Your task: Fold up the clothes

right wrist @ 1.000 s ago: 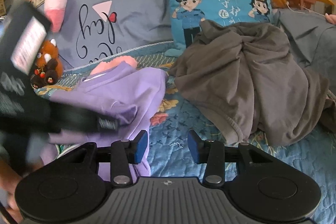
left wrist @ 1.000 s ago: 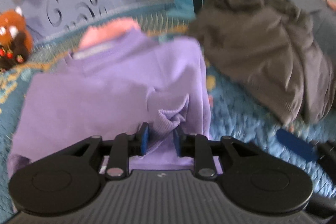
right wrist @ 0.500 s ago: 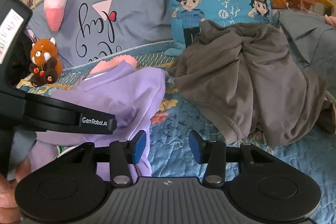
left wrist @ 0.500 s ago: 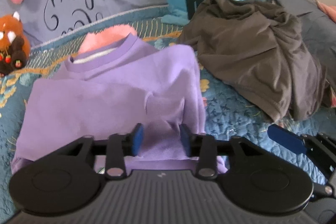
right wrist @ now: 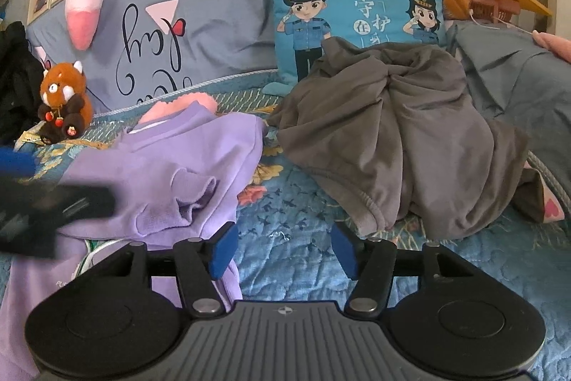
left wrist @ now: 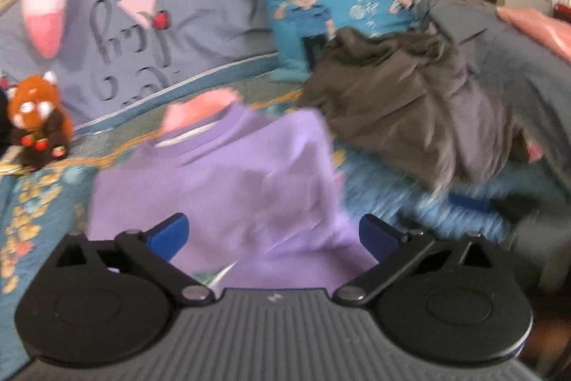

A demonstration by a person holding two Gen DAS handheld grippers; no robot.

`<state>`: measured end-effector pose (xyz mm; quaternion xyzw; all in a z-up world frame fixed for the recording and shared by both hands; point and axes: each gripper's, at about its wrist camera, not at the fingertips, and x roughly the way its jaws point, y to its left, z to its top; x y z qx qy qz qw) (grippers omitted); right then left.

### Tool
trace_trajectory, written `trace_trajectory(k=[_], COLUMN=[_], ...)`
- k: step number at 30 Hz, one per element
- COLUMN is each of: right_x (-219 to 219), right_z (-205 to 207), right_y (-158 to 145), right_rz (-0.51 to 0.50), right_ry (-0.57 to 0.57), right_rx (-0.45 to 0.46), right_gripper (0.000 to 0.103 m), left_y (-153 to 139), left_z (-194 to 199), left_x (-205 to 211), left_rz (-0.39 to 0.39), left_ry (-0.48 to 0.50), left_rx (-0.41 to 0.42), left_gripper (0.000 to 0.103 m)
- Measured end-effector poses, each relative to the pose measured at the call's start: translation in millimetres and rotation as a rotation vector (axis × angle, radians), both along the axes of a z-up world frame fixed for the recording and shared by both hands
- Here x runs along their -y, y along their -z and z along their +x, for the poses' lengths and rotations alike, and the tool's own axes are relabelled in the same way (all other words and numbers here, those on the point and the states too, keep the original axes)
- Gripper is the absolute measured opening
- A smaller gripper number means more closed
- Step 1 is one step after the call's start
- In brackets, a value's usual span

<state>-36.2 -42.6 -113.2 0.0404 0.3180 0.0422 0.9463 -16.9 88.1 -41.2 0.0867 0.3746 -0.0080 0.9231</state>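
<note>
— Blue and flowery, that is the quilt [right wrist: 285,202] on the bed, and it fills the bottom of both views.

— What sits at the very bottom of the left wrist view?

— That is the left gripper [left wrist: 274,234]. Its jaws are opening and stand very wide. The purple shirt [left wrist: 228,181] lies under and between them, but the pads do not press on it.

— And the right gripper [right wrist: 283,250]?

— It is at the bottom middle of its own view. Its jaws are opening too, about half wide, with only quilt between them. The edge of the shirt lies just beside its left pad.

— Where is the shirt there?

— In the lower left, flat on the quilt, with its neck at the far end. A blurry black gripper part hangs over it at the left edge.

— What is farther back?

— A crumpled grey garment [right wrist: 392,138] lies in the middle right. Behind it stands a blue cartoon pillow [right wrist: 357,6], with a grey pillow [right wrist: 196,24] to its left. A little red panda toy [right wrist: 62,102] sits at the far left.
</note>
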Motion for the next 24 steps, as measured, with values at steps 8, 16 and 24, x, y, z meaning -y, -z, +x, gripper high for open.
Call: trace_trajectory(k=[8, 16, 24], right_x=[-12.8, -55.9, -43.9], right_z=[2.2, 22.8, 67.3], right_y=[0.8, 14.4, 53.6], right_rz=[0.094, 0.223, 0.481], right_ry=[-0.08, -0.224, -0.036], right_rx=[-0.023, -0.056, -0.219], right_gripper=[0.06, 0.06, 0.019], left_y=[36.7, 47.8, 55.9], left_z=[-56.9, -76.3, -68.4], left_x=[-138.6, -193.4, -176.3], left_rz=[0.056, -0.079, -0.122], left_ry=[-0.24, -0.324, -0.271], left_rx=[-0.115, -0.095, -0.089], left_gripper=[0.102, 0.102, 0.103])
